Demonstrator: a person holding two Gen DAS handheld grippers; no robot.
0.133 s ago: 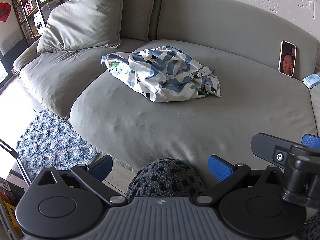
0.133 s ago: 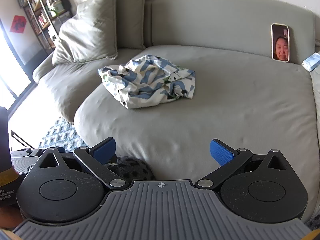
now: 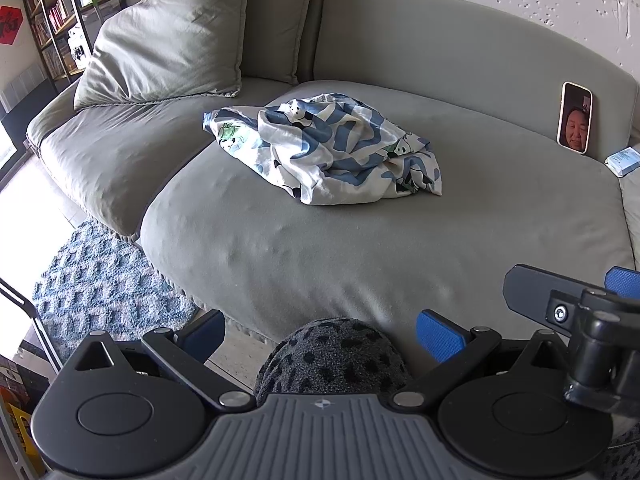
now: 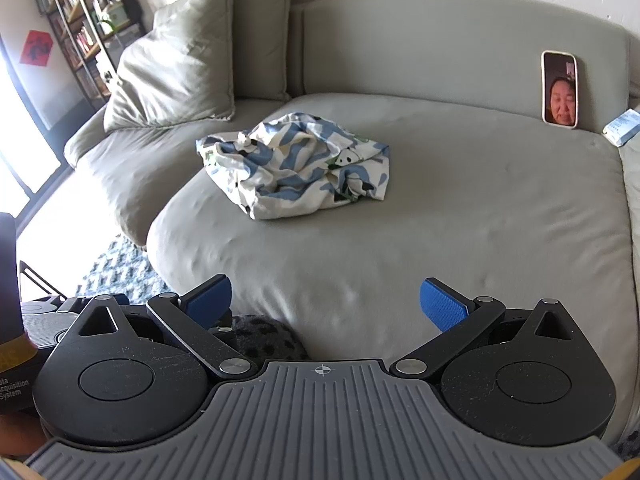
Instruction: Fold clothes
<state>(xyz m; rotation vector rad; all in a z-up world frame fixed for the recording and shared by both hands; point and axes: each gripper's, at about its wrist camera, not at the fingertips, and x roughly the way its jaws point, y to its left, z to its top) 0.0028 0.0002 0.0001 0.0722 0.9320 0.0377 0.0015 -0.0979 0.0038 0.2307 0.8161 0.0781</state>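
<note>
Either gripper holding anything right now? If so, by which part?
Nothing is held. The left gripper and right gripper both have fingers wide open and bare; the crumpled garment lies untouched on the sofa.

At the lower left edge of the right wrist view, a dark device body (image 4: pixel 14 384) carries partial white lettering, legible as "ala", "Acquisition" and "System". A red diamond-shaped wall sign (image 4: pixel 37 47) in the upper left bears a dark character, too blurred to read. No other text is legible.

Crumpled printed cloth garment (image 3: pixel 324 148); matt sofa (image 3: pixel 360 248)
</note>
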